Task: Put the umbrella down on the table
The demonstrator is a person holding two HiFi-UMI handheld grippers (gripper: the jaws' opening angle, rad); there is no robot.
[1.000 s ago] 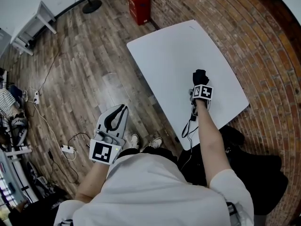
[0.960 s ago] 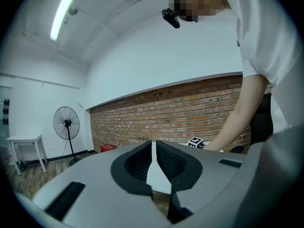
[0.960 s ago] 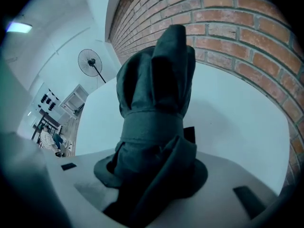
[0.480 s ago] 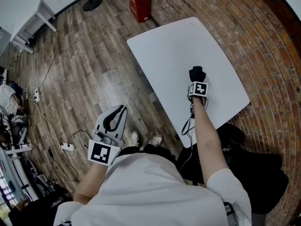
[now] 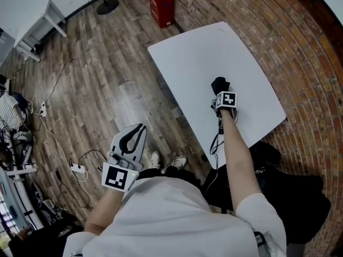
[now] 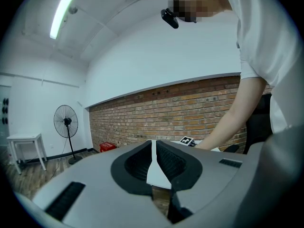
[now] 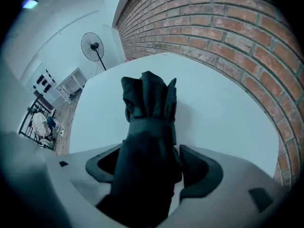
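The folded black umbrella (image 5: 220, 84) lies on the white table (image 5: 214, 47), near its right side. My right gripper (image 5: 221, 92) points steeply down over it, and its jaws are opening. In the right gripper view the umbrella (image 7: 148, 103) runs between the jaws of the right gripper (image 7: 151, 163), and a thin gap shows beside the right pad (image 7: 202, 167). My left gripper (image 5: 141, 128) hangs over the wooden floor left of the table, shut with nothing in it. Its tips meet in the left gripper view (image 6: 153, 144).
A red box (image 5: 162, 4) and a fan's base (image 5: 104, 6) stand on the floor beyond the table. A white bench (image 5: 40, 28) is at far left, with cables (image 5: 69, 167) on the floor nearer me. A black bag (image 5: 292, 183) sits by the table's near corner. Brick runs along the right.
The right hand has rolled slightly over the umbrella and kept almost the same spot on the table. The left gripper has stayed where it was.
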